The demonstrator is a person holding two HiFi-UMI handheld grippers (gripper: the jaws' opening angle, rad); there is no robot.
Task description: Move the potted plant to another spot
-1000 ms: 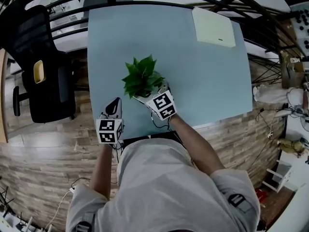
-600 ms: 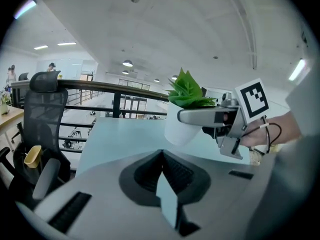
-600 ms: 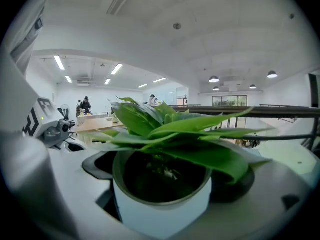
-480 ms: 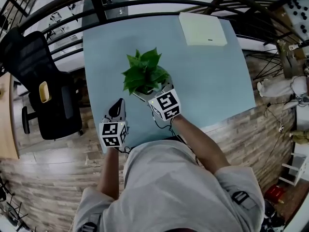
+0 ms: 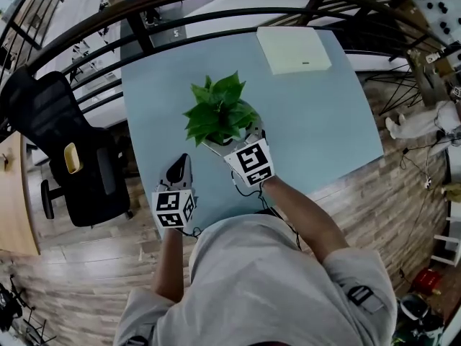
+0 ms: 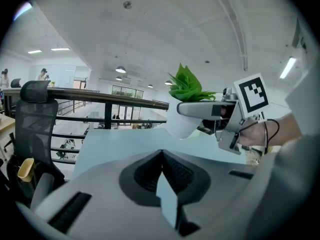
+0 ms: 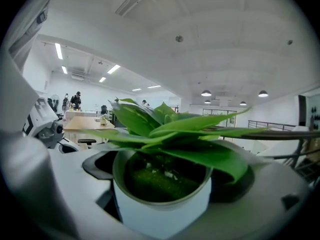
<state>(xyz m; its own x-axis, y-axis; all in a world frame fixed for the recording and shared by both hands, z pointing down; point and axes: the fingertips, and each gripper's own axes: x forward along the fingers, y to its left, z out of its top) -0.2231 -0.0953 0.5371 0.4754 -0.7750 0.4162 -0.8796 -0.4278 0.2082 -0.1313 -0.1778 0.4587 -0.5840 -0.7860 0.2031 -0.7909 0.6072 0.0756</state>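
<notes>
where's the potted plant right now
In the head view the green leafy plant in its white pot is near the middle of the light blue table, held between the jaws of the right gripper.

From the potted plant (image 5: 220, 110), the table (image 5: 324, 121) lies bare toward 3 and 9 o'clock. A white flat box (image 5: 294, 49) occupies 1 o'clock, a black railing (image 5: 141, 24) bounds 12, and the left gripper (image 5: 179, 166) sits at 7.
</notes>
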